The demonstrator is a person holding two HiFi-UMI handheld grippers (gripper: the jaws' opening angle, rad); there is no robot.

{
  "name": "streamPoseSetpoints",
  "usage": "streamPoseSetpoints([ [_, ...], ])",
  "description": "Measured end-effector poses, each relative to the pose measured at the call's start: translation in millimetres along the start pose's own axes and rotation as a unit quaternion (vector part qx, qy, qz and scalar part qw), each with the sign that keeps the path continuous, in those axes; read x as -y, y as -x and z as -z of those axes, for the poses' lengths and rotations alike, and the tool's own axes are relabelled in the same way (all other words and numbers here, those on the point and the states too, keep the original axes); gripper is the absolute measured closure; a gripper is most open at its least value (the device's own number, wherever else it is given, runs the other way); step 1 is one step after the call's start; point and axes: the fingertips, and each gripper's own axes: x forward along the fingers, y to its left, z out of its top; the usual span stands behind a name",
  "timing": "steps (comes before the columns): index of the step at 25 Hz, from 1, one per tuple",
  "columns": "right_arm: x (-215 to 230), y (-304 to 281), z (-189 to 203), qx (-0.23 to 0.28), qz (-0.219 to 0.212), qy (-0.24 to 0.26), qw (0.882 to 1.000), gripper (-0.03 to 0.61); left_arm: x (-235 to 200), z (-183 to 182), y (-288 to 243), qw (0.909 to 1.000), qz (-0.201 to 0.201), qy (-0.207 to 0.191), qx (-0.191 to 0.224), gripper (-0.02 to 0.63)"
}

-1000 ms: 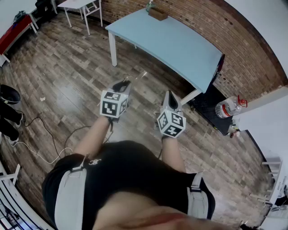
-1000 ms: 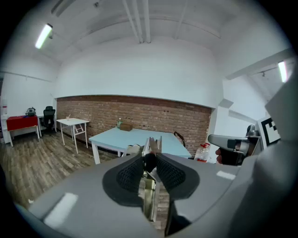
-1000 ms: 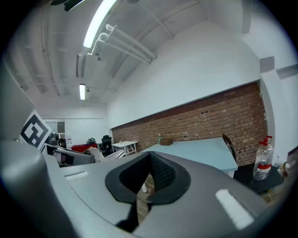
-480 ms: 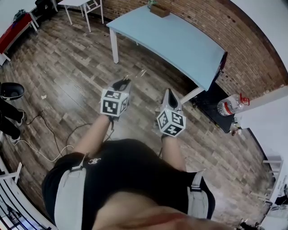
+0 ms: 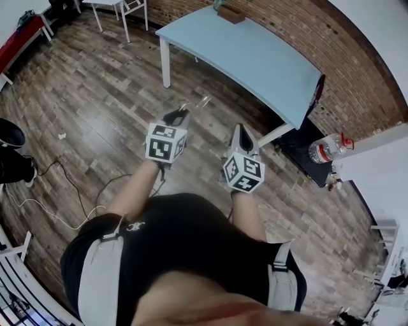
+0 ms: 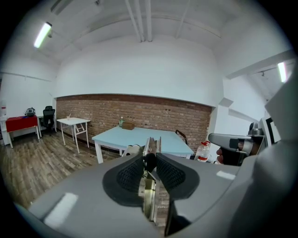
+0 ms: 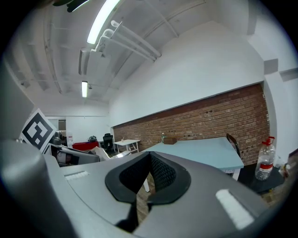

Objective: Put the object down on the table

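With the left gripper (image 6: 150, 157) pinching the thin object (image 6: 150, 144) and the right gripper (image 7: 148, 157) pressed together empty, carry it level over the table (image 6: 113, 135) before lowering.

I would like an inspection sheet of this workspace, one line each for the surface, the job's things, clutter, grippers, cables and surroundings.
Surface: light blue rectangular table, mostly bare, ahead of the person.
Job's things: thin flat shiny object, held upright, not yet on the table.
Clutter: brown box and small bottle at the table's far end.
Grippers: left gripper shut on the object; right gripper shut, empty.
Cables: white cable loose on the floor at the person's left.
Surroundings: wooden plank floor, brick wall, large clear bottle with red cap near the table's end.
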Motion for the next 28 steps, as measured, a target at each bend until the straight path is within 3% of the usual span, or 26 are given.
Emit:
streamPoseSetpoints([
  [11,-53,-7,19,-0.001,0.028,0.002,1.000,0.563,-57,17,15,0.9999,0.010,0.000,-0.011,0.526],
  [17,-54,-23,34,-0.021,0.030,-0.003,0.999,0.563,-75,19,8,0.9998,0.005,0.007,-0.016,0.526],
  [28,-46,-101,15,-0.009,0.006,-0.003,1.000,0.563,-109,-4,-50,0.9998,-0.008,0.003,-0.020,0.528],
])
